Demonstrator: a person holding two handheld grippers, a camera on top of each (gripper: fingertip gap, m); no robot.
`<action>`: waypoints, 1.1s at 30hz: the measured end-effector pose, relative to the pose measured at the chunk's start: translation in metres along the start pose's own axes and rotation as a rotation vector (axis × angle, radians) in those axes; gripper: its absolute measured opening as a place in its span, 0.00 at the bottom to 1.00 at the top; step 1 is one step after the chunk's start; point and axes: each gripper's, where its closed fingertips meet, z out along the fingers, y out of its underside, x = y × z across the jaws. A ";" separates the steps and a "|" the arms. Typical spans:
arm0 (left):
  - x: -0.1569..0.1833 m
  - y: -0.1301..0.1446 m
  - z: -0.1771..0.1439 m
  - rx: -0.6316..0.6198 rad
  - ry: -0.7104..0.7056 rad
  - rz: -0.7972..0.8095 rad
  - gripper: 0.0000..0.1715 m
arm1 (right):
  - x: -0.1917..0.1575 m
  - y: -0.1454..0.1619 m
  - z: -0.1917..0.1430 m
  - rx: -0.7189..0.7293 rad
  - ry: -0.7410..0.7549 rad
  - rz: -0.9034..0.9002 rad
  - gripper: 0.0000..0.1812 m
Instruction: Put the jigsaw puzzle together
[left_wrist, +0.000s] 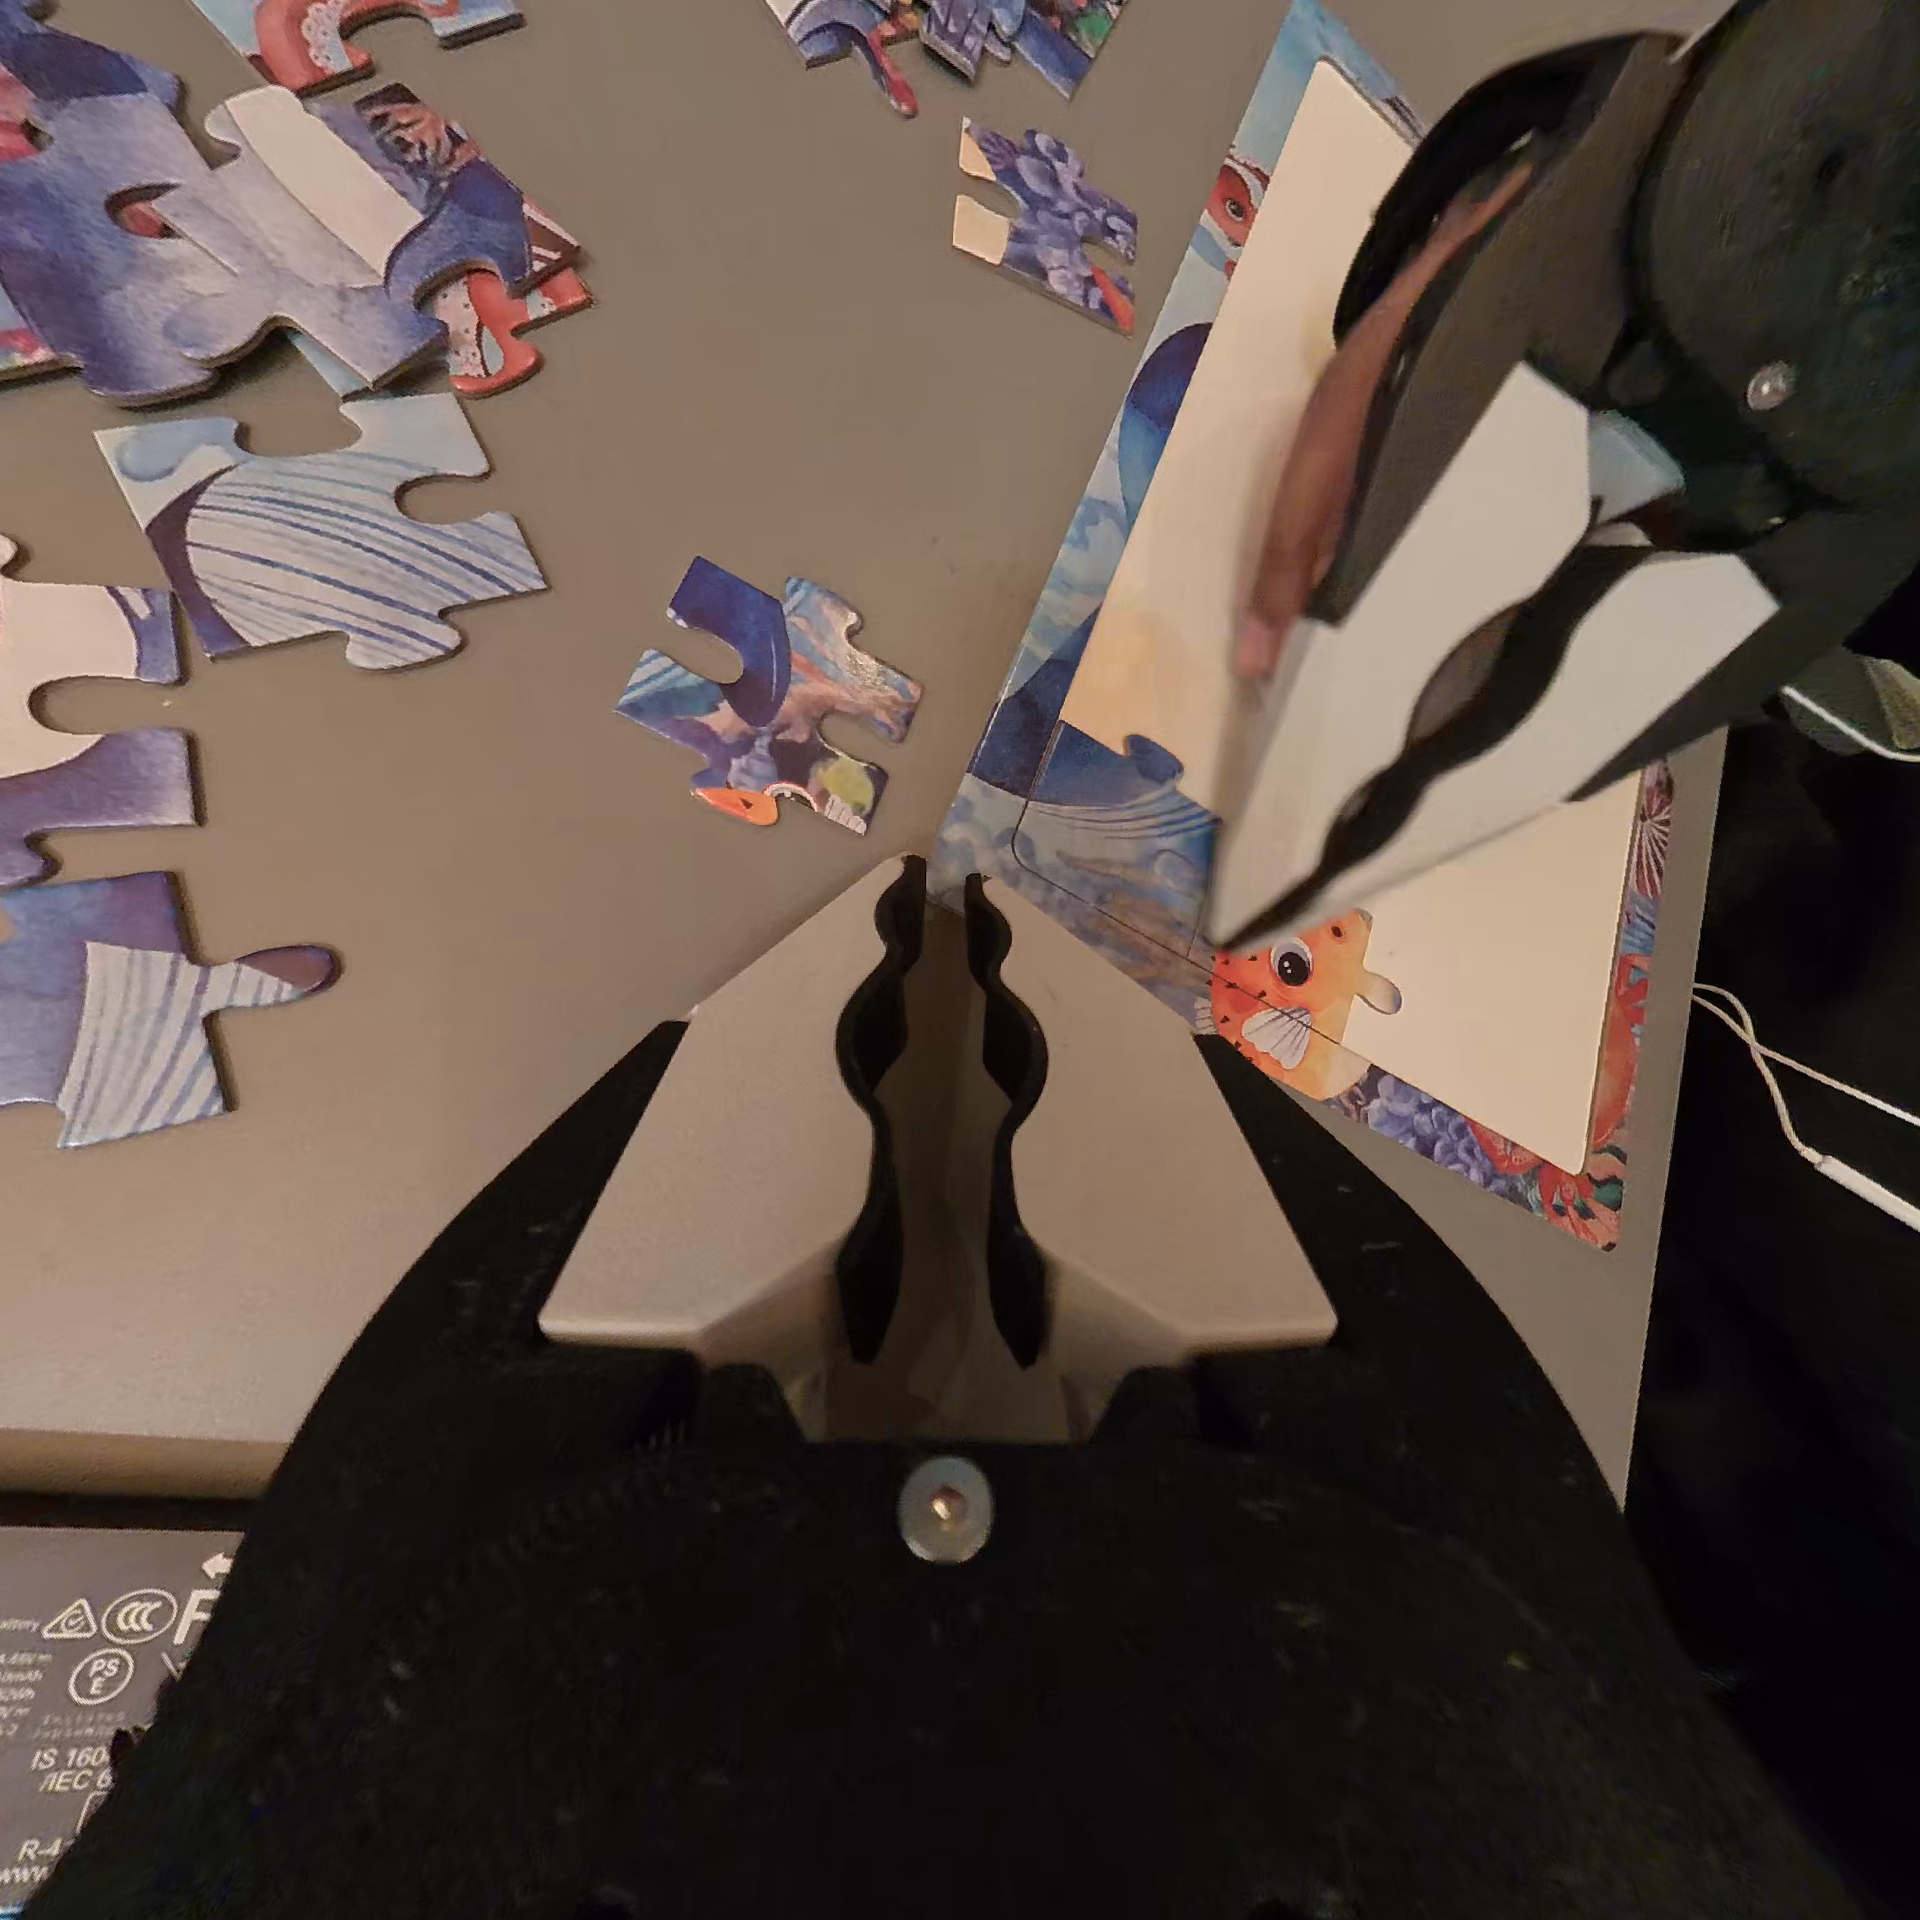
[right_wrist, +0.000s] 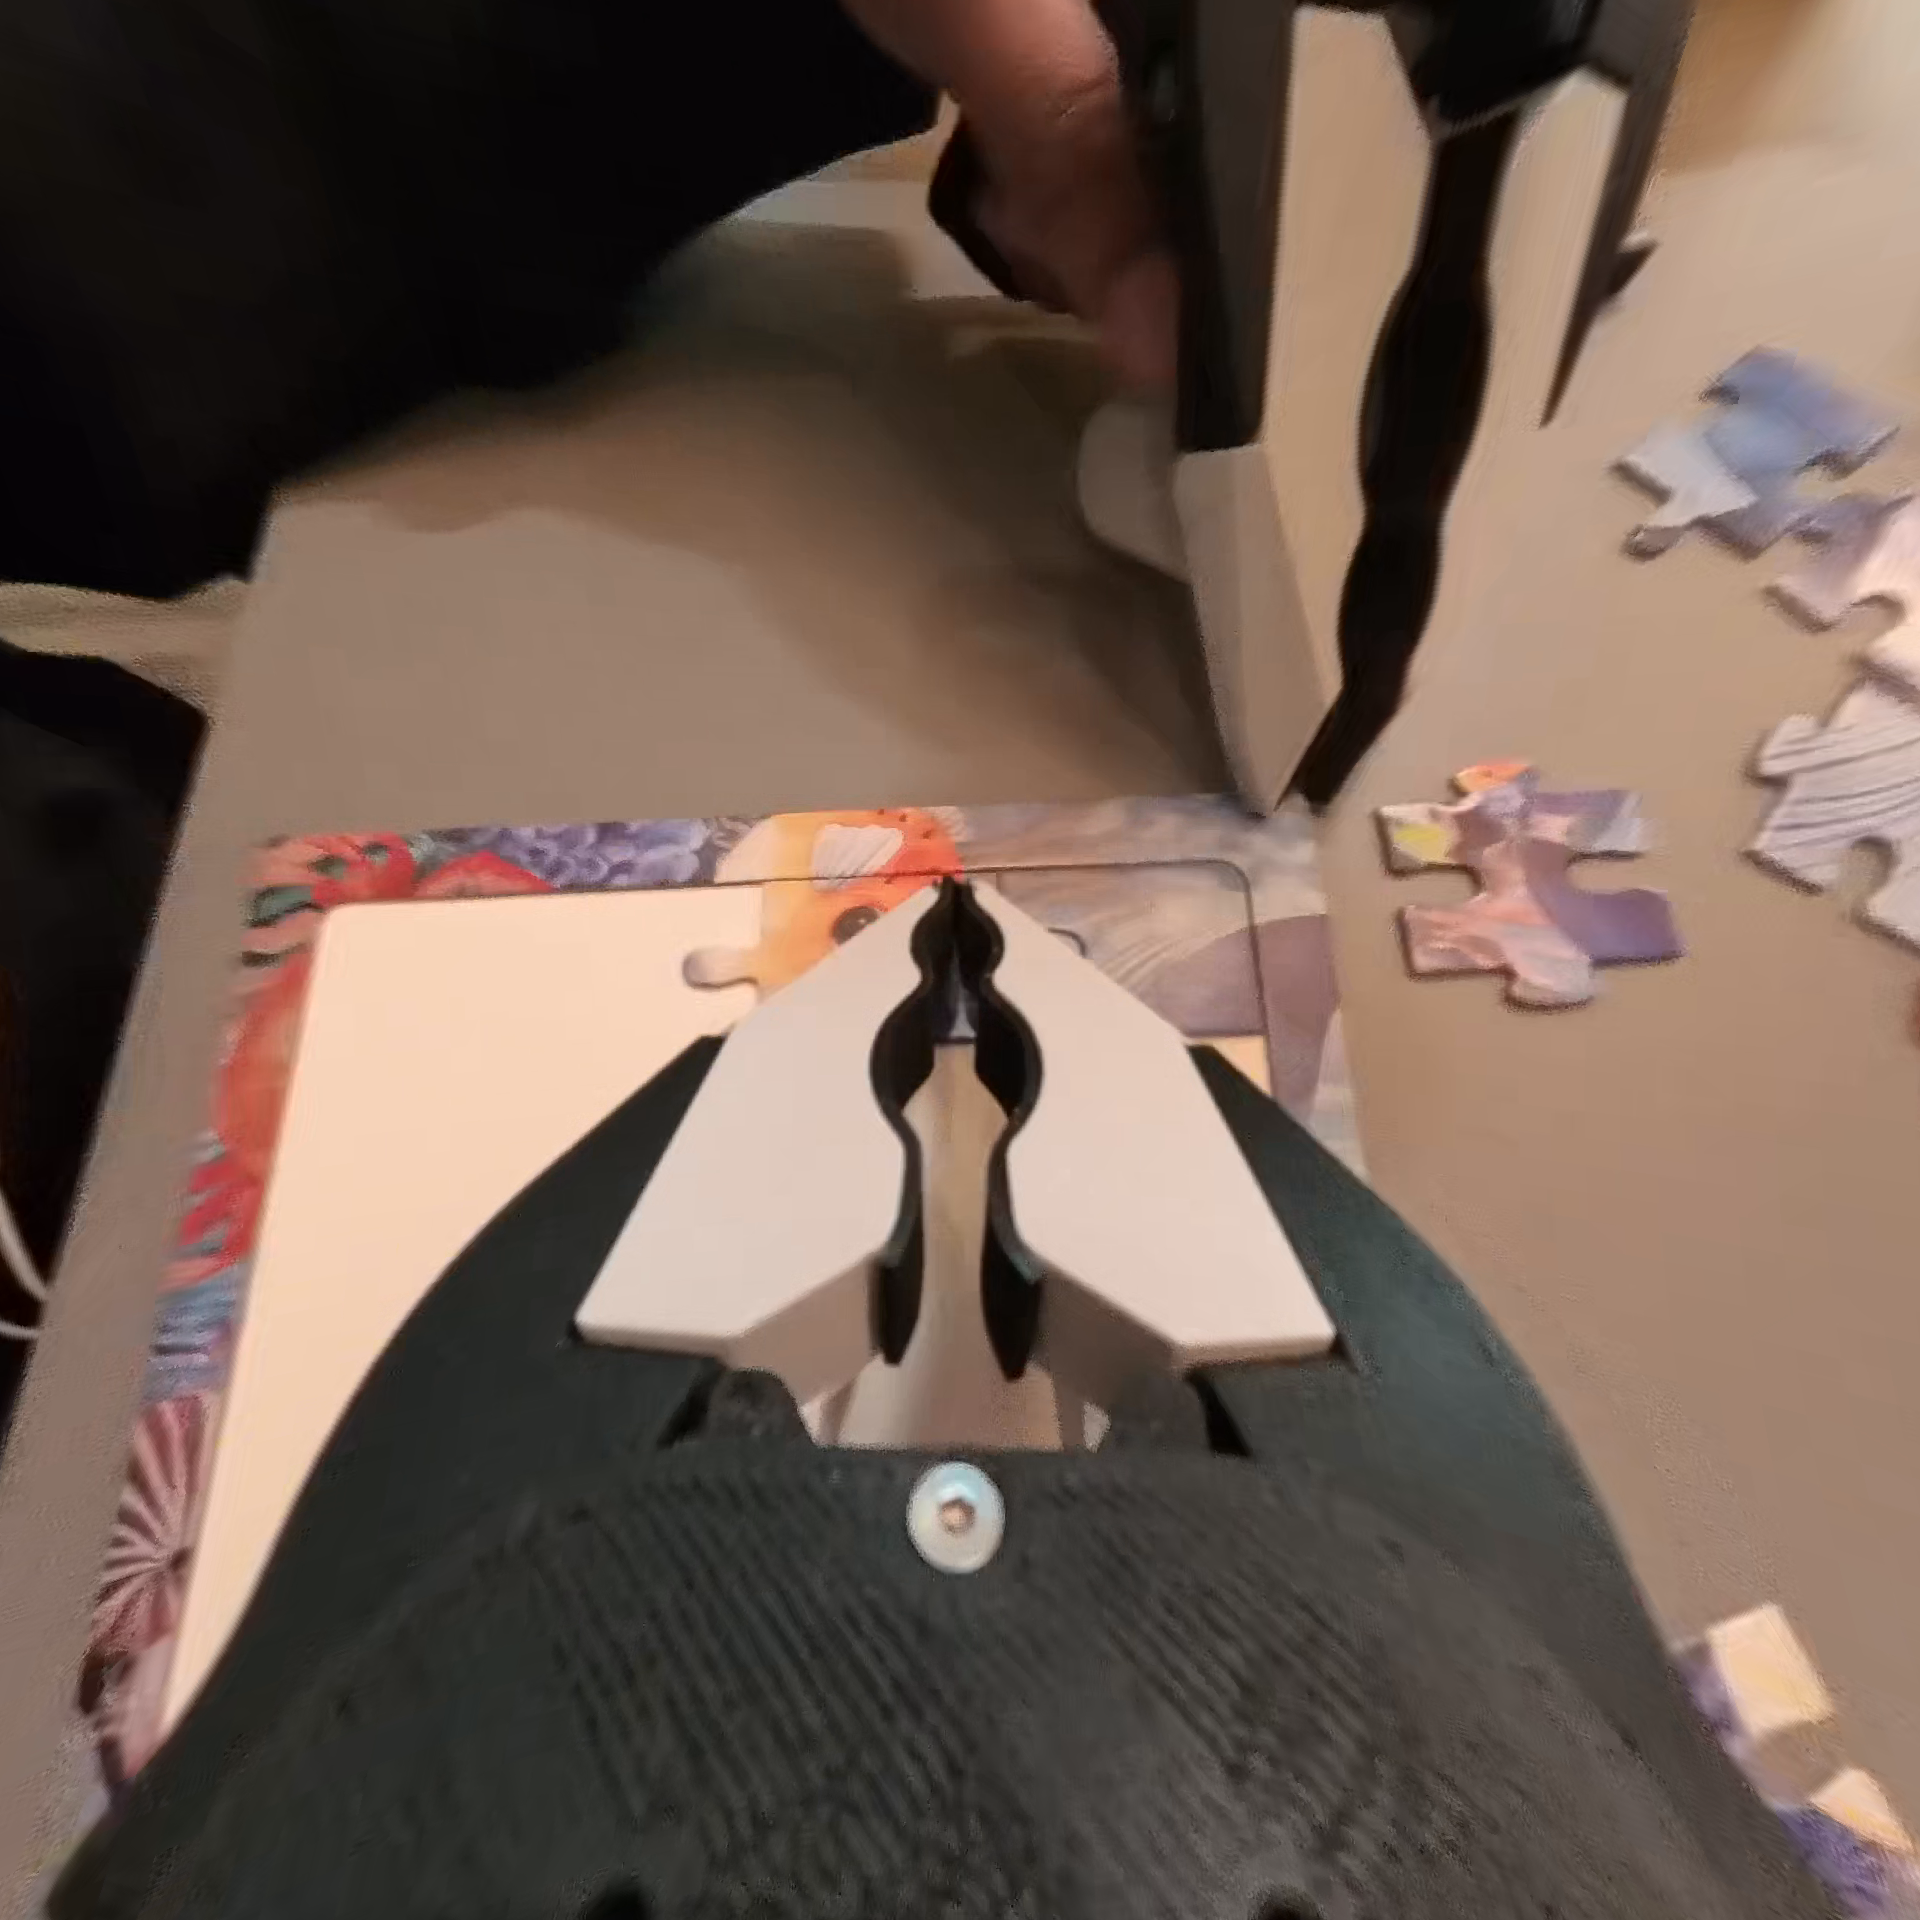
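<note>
- The tray lies flat at the table's corner; its cream well is mostly bare. Two pieces sit in one corner of the well: an orange fish piece and a pale blue piece beside it.
- Loose pieces lie spread on the table; the nearest rests just beside the tray's edge, apart from the others.
- Left gripper: jaws nearly together with a thin slit between, nothing in them, tips at the tray's corner.
- Right gripper: jaws closed tip to tip, holding nothing that I can see, tips down on or just over the fish piece; contact cannot be told.
- The pieces look like thin, stiff card: light, flat, probably glossy on top, so likely to slide rather than lift.
- Judgement: a flat piece gives little to pinch. Best to take it across its edges at the body, not by a tab, which could bend; or slide it until an edge overhangs.
- The tray is light too and may shift when pieces are pressed in.
</note>
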 end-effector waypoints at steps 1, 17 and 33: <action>0.000 0.000 0.000 0.000 0.000 -0.001 0.03 | 0.002 0.000 0.000 0.001 0.001 0.031 0.00; 0.000 0.000 0.001 -0.001 -0.001 0.001 0.03 | 0.049 -0.001 -0.027 0.075 0.231 0.083 0.00; -0.033 -0.047 -0.059 0.319 -0.269 0.057 0.00 | 0.160 0.033 -0.198 0.348 0.726 0.230 0.00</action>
